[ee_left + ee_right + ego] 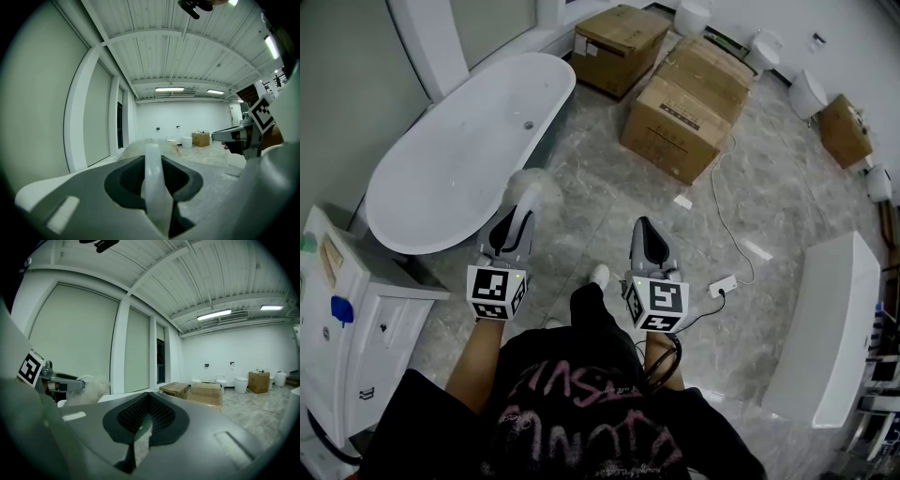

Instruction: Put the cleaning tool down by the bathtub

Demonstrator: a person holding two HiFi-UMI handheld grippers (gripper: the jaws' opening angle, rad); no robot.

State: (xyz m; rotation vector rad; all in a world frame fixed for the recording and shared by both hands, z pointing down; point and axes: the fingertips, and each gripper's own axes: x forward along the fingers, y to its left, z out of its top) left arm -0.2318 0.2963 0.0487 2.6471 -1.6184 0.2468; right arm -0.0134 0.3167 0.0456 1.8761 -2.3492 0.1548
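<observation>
The cleaning tool is a fluffy white duster on a white handle. My left gripper is shut on that handle and holds the duster upright above the floor, just right of the white freestanding bathtub. The fluffy head rises beyond the jaws in the left gripper view. My right gripper hangs level with the left one, a short way to its right, jaws shut with nothing between them. From the right gripper view the left gripper and the duster show at the left.
Two big cardboard boxes and a third stand on the marble floor past the tub. A white cabinet stands at near left, a long white tub-like unit at right. A cable with a power strip lies right of my feet.
</observation>
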